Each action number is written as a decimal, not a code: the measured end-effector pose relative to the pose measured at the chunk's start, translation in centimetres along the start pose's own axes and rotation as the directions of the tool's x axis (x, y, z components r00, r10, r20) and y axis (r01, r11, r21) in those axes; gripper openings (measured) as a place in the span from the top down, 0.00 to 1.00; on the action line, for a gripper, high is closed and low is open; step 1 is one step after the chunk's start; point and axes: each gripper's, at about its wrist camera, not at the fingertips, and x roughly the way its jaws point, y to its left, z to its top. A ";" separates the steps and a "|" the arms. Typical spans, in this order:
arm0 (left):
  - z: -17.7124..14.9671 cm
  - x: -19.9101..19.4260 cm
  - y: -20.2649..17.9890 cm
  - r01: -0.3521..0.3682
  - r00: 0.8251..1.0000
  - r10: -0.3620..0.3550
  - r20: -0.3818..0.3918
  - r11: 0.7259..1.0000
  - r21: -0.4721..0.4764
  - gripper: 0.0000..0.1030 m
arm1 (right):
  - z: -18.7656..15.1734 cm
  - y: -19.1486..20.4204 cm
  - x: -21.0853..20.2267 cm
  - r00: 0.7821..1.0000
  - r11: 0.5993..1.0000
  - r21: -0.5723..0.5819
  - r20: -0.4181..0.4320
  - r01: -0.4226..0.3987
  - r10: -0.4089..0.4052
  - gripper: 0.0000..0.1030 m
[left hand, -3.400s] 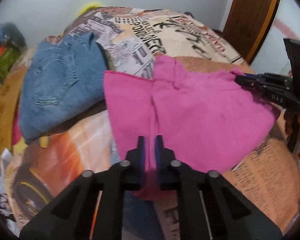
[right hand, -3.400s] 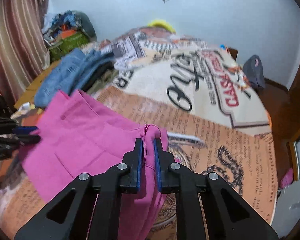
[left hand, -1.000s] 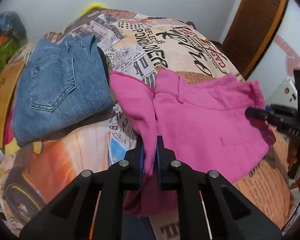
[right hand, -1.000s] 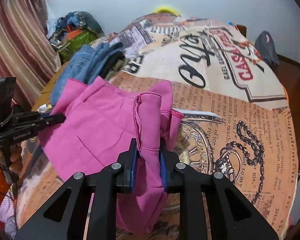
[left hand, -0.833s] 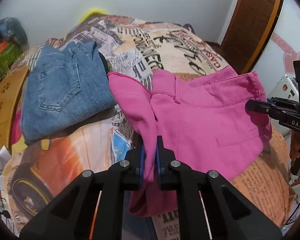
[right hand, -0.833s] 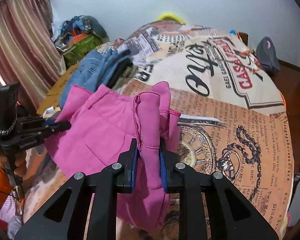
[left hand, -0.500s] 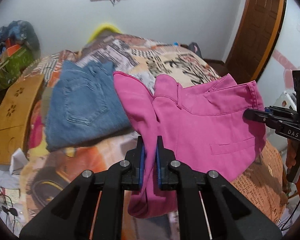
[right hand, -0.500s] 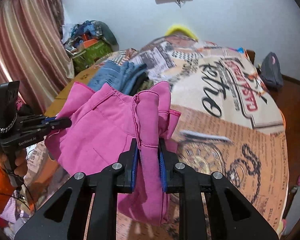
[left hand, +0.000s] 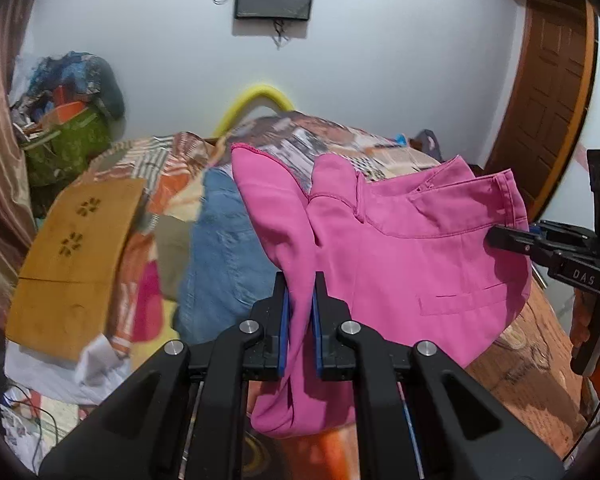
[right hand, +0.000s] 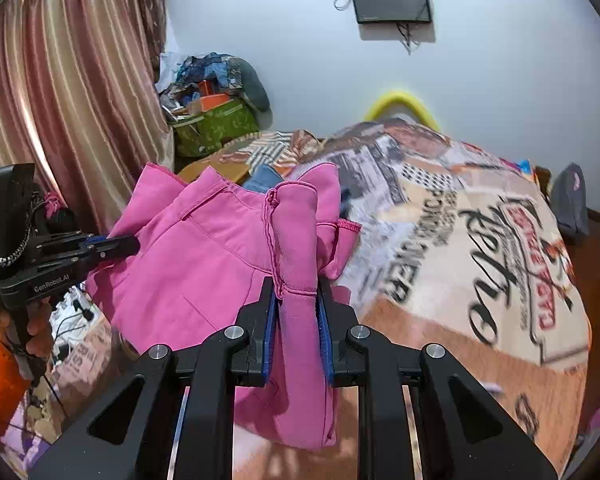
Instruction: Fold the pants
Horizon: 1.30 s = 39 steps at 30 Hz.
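Left gripper (left hand: 299, 312) pinches a bunched edge of the pink pants (left hand: 412, 264); right gripper (right hand: 296, 320) clamps a thick gathered hem at the other end. Pants hang between them, clear of the bed (right hand: 460, 240), above its near edge, likely so the cloth drapes flat before laying down. Folded jeans (left hand: 228, 248) sit toward the bed's left side, keeping the middle free.
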 end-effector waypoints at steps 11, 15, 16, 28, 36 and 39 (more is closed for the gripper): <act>2.2 3.8 6.8 -0.075 0.997 0.076 0.003 0.996 -0.039 0.91 | 3.6 1.9 7.9 0.999 0.999 -0.027 0.003 -0.034 0.034 0.84; 2.1 6.6 8.4 -0.080 0.997 0.078 -0.029 0.996 -0.048 0.91 | 4.2 2.3 10.5 0.999 0.999 -0.031 -0.011 -0.031 0.031 0.84; 1.9 7.5 8.7 -0.082 0.996 0.080 -0.036 0.995 -0.051 0.91 | 4.3 2.2 11.1 0.999 0.999 -0.030 -0.016 -0.028 0.028 0.84; -2.4 15.1 11.7 -0.115 0.983 0.095 -0.160 0.986 -0.121 0.84 | 1.9 0.6 17.5 0.989 0.998 -0.033 -0.131 0.059 -0.063 0.81; -1.9 13.3 11.7 -0.188 0.969 0.162 -0.185 0.973 -0.134 0.75 | 1.9 0.0 17.0 0.974 0.995 -0.021 -0.201 0.101 -0.104 0.61; -1.6 11.1 10.9 -0.185 0.971 0.162 -0.174 0.974 -0.127 0.75 | 2.1 0.2 15.4 0.976 0.995 -0.017 -0.191 0.101 -0.103 0.61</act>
